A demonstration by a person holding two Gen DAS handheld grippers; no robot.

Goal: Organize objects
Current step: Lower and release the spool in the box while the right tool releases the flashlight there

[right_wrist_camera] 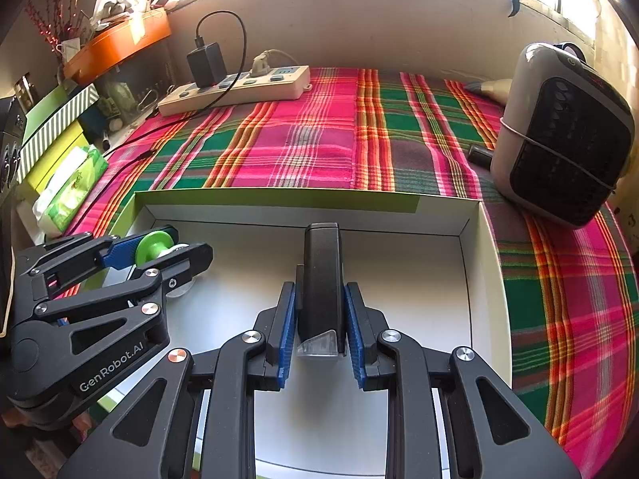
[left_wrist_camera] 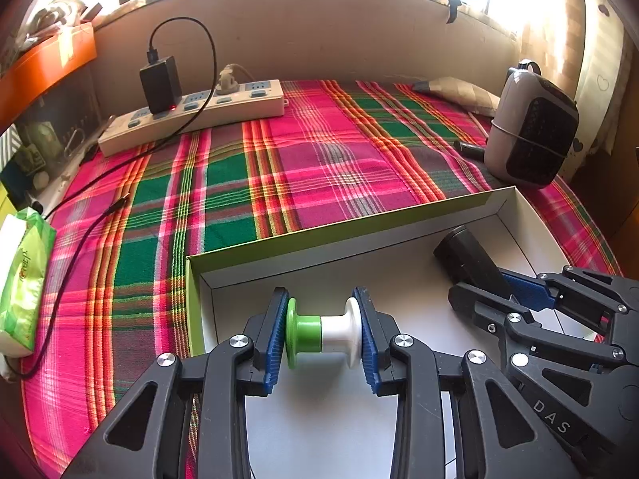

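My left gripper (left_wrist_camera: 323,319) is shut on a green and white spool (left_wrist_camera: 323,333), gripped end to end over the left part of a shallow white box (left_wrist_camera: 515,209) with green outer walls. My right gripper (right_wrist_camera: 320,313) is shut on a black oblong device (right_wrist_camera: 322,275) with a clear tip at its near end, held over the middle of the box (right_wrist_camera: 485,263). The right gripper and the device (left_wrist_camera: 467,257) also show in the left wrist view; the left gripper (right_wrist_camera: 159,253) with the spool (right_wrist_camera: 153,249) shows in the right wrist view.
The box lies on a pink and green plaid cloth (left_wrist_camera: 279,167). A white power strip (left_wrist_camera: 191,113) with a black charger (left_wrist_camera: 159,82) and a trailing cable lies at the back left. A grey fan heater (left_wrist_camera: 531,127) stands at the right. A green tissue pack (left_wrist_camera: 20,275) lies at the left.
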